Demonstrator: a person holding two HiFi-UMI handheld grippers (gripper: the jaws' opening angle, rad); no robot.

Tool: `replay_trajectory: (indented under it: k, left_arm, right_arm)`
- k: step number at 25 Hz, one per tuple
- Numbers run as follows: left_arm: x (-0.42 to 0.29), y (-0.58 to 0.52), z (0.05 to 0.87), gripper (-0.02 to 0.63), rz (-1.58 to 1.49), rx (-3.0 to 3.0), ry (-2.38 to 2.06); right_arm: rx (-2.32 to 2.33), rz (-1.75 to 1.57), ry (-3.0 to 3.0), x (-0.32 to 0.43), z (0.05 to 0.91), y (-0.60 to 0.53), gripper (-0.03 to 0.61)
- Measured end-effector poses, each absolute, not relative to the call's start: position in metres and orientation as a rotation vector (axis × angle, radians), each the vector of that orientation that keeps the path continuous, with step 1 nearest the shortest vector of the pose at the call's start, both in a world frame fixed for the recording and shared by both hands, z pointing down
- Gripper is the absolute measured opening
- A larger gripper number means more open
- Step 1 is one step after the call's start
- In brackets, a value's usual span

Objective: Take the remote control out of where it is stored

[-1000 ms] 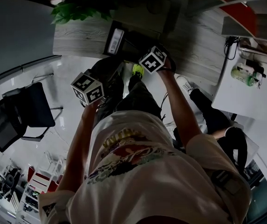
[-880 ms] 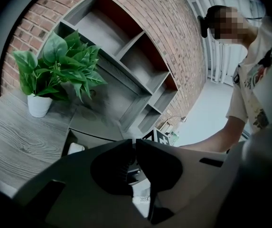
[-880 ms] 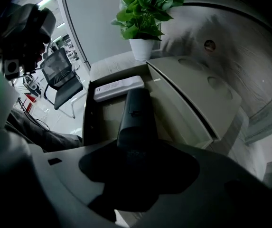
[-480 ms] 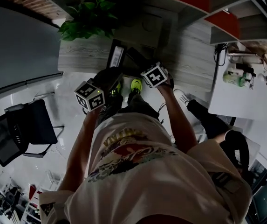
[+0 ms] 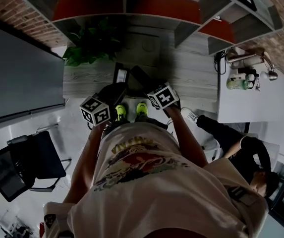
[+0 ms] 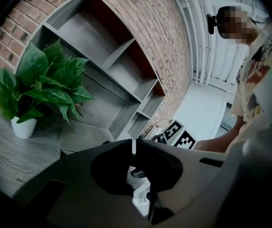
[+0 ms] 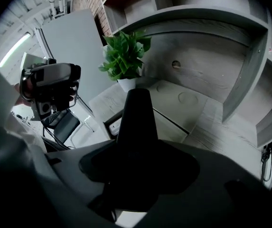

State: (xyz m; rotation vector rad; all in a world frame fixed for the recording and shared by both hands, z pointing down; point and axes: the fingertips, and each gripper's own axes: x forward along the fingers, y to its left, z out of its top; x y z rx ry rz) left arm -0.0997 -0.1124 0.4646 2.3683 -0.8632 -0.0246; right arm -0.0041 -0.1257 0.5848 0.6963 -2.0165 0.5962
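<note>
Grey wood tabletop [image 5: 89,78] under shelves, near edge by the person's shoes. The white remote control [image 5: 121,76] lies in the open drawer [image 5: 115,72], upper centre. The left tool [image 6: 133,146] has its jaws together. The right tool [image 7: 136,167], spread wide, grips a black wedge [image 7: 138,118].

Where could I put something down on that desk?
The desk is bare right of the open drawer, up to the white table, and left of it before the plant. Crowded: over the drawer, where the right gripper holds a remote, and the table's corner with a bottle.
</note>
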Motion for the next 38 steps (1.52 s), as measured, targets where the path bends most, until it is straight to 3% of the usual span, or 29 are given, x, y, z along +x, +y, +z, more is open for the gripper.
replay_trajectory:
  k: [17,38]
  left_arm:
    - [-0.079,-0.122,0.458,0.008,0.016,2.447,-0.699]
    - [0.000,-0.125,0.487,0.008,0.111,2.414,-0.642]
  right_arm:
    - [0.917,0.636,-2.095,0.011,0.541,-0.123,0.244]
    - [1.013,0.735,-2.047,0.119,0.572,-0.132,0.244]
